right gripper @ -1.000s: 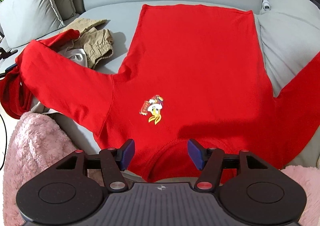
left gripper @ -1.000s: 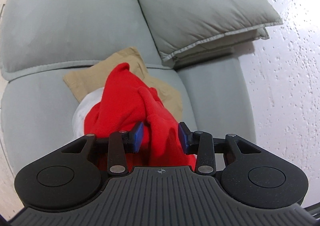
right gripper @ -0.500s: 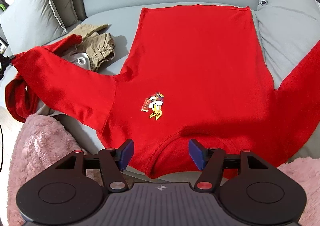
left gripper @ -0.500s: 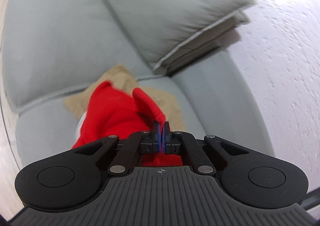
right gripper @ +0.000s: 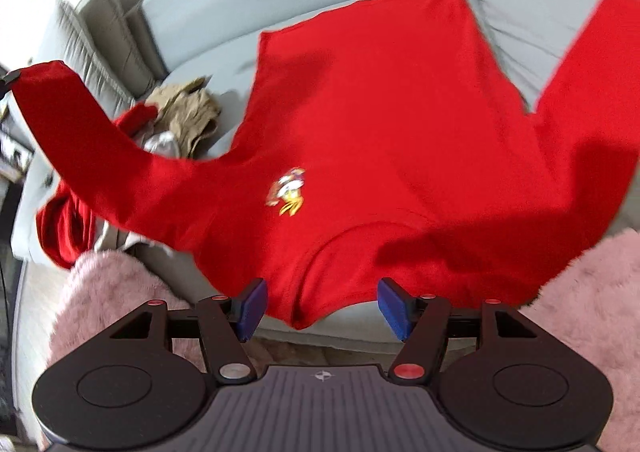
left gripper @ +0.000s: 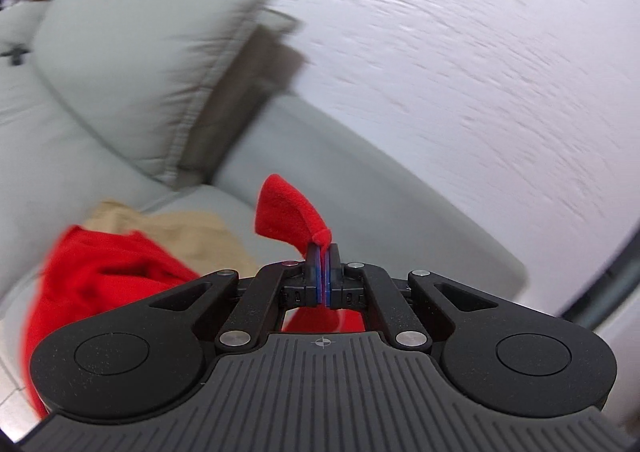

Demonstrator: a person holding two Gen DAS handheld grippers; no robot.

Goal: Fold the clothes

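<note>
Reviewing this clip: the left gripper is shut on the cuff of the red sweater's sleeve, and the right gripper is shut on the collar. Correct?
Not quite. The right gripper is open: in the right wrist view its fingers stand apart above the collar, holding nothing. The rest holds: the left gripper is shut on the cuff of the red sweater.

Bright, even indoor light; both views smeared by motion.
Glare washed out the wall (left gripper: 460,52) top right; the cushion (left gripper: 132,64) and sweatshirt (right gripper: 400,124) were streaked with blur, a soft shadow crossed its collar, and fisheye bending darkened the corners.
</note>
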